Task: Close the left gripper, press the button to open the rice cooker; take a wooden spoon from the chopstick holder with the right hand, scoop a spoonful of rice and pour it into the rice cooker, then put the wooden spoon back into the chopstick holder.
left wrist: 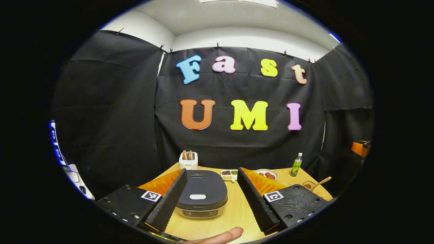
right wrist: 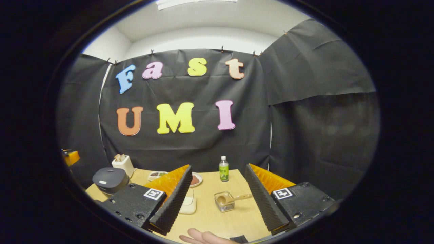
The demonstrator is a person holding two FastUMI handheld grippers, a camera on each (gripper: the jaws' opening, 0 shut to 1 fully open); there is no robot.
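Wood table (left wrist: 234, 210), rice cooker (left wrist: 202, 198) lid down, toaster (left wrist: 188, 160) & bottle (right wrist: 223, 173) behind, both grippers' fingers apart.

1. Black cloth (left wrist: 108, 101) is hanging as the booth's wall on three sides, clipped along its top edge.
2. A white wall (right wrist: 203, 37) is showing above the cloth, meeting a pale ceiling (left wrist: 237, 18).
3. A ceiling light (right wrist: 193, 2) is glowing overhead.
4. A light wooden bench (right wrist: 234, 217) is standing against the cloth.
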